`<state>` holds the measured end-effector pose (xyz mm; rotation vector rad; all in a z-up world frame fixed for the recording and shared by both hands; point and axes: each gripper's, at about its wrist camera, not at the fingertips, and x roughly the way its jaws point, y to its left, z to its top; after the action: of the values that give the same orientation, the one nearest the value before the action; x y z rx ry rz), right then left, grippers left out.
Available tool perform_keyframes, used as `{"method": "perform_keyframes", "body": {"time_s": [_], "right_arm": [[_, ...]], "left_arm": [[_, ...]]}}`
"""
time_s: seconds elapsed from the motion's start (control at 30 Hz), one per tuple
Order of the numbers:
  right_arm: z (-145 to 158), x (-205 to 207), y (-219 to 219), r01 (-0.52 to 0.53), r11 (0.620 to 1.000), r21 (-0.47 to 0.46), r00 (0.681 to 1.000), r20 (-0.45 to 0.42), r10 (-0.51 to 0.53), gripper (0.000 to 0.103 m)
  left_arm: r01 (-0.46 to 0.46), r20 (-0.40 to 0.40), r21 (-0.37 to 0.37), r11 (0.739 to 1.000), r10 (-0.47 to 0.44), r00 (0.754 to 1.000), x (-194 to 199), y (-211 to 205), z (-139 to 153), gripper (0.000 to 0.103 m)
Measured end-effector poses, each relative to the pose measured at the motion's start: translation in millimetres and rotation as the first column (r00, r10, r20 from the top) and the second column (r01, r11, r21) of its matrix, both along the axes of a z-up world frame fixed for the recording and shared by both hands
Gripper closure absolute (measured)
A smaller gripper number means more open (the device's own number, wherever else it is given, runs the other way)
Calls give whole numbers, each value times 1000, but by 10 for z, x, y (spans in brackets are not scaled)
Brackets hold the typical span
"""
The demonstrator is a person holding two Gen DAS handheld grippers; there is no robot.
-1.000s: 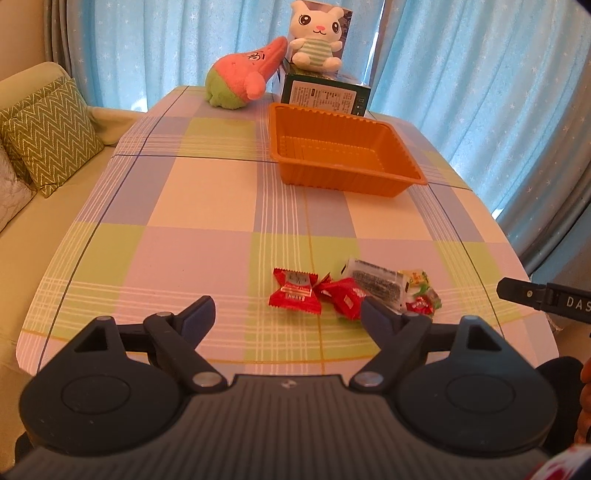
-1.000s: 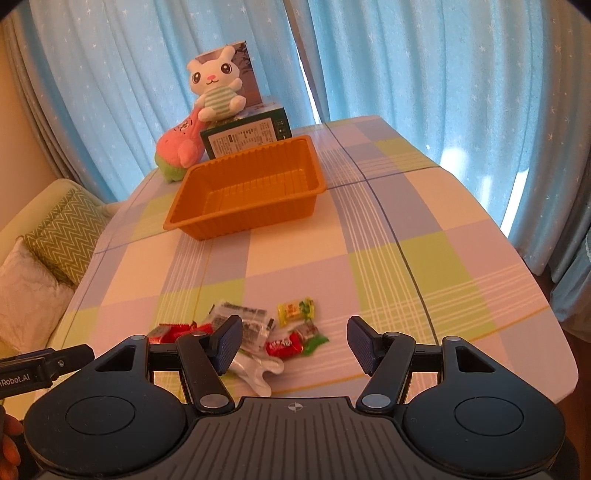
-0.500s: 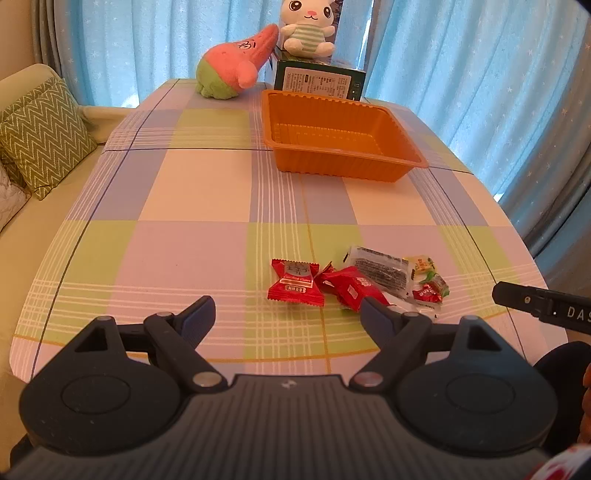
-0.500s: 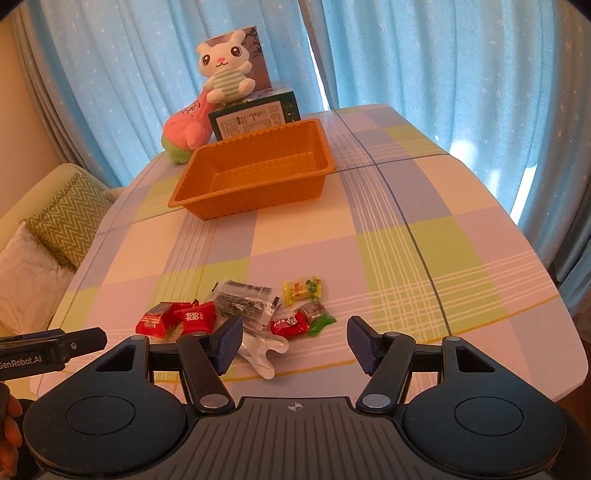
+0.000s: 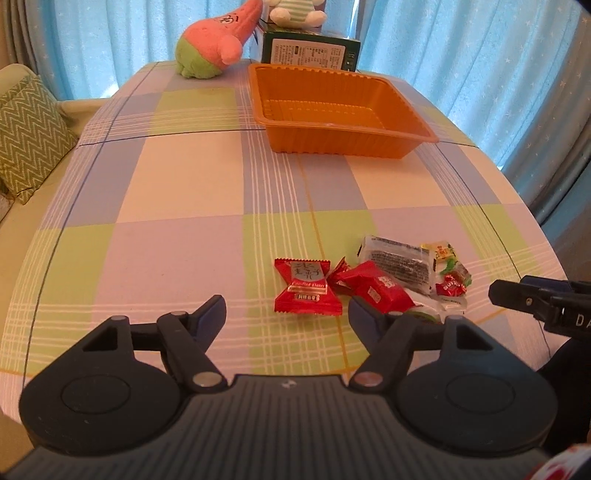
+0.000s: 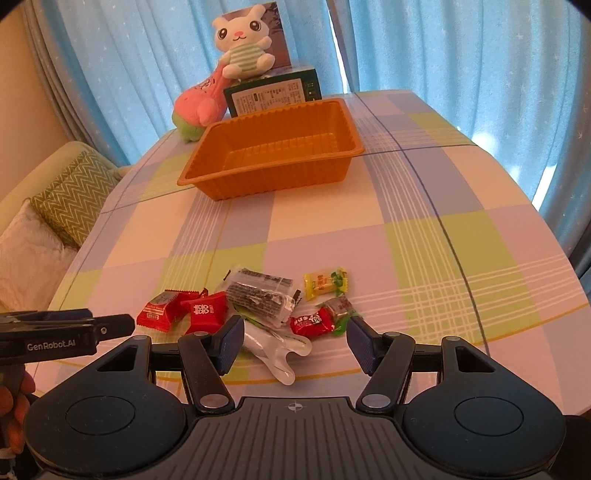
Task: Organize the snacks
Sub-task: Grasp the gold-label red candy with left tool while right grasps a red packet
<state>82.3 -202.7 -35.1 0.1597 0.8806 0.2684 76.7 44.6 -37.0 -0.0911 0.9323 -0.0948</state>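
Left gripper (image 5: 286, 312) wide open, holding nothing; its right finger hides part of the red wrapper (image 5: 373, 286). Red date candy (image 5: 306, 286) lies just ahead. Snack pile (image 6: 258, 299) near table's front edge, well apart from orange tray (image 6: 271, 147). Right gripper (image 6: 295, 341) wide open, empty, over clear wrapper (image 6: 279, 349), partly hidden. Bunny plush (image 5: 297, 11) cut off at top.

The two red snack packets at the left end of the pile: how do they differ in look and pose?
The outer red packet lies flat and bears a pale label panel; the inner red packet is puffier, bears white characters and sits tilted. The outer one lies alone on the tablecloth, while the inner one abuts the clear dark-filled packet. Both are red, sealed, and outside the orange tray; both grippers hang open, holding nothing.
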Motion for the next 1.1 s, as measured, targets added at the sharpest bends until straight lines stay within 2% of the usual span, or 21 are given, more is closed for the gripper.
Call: {"method": "perform_keyframes", "body": {"time_s": [0.1, 0.17, 0.5, 0.57, 0.6, 0.77, 1.03, 1.07, 1.1], "right_arm": [[-55, 63, 13, 3, 1000, -1, 1000, -12, -3, 41], [-89, 106, 6, 8, 1000, -2, 1000, -21, -8, 41], [-218, 244, -6, 16, 1000, -7, 999, -47, -16, 41], [-235, 255, 5, 12, 1000, -8, 999, -51, -12, 41], [-240, 262, 19, 8, 1000, -10, 999, -52, -8, 41], [-233, 260, 140, -26, 1000, -3, 999, -46, 26, 41], [-245, 297, 579, -182, 983, 17, 983, -8, 182, 41], [-260, 317, 626, -198, 980, 18, 980, -8, 198, 43], [-273, 335, 671, -212, 977, 15, 977, -10, 212, 52]], "left_arm": [[26, -13, 2, 1000, -26, 1000, 139, -24, -67, 40], [42, -26, 6, 999, -42, 999, 228, -46, -123, 48], [116, -92, -6, 993, -116, 989, 558, -155, -416, 64], [124, -101, 1, 992, -123, 987, 567, -161, -450, 78], [123, -105, 8, 992, -121, 987, 562, -157, -461, 80], [99, -96, 36, 994, -95, 991, 480, -50, -414, 81], [22, -52, 23, 999, -20, 998, 364, 237, -201, 81], [16, -45, 18, 1000, -15, 999, 355, 263, -172, 81], [10, -40, 14, 1000, -9, 999, 348, 283, -146, 81]]}}
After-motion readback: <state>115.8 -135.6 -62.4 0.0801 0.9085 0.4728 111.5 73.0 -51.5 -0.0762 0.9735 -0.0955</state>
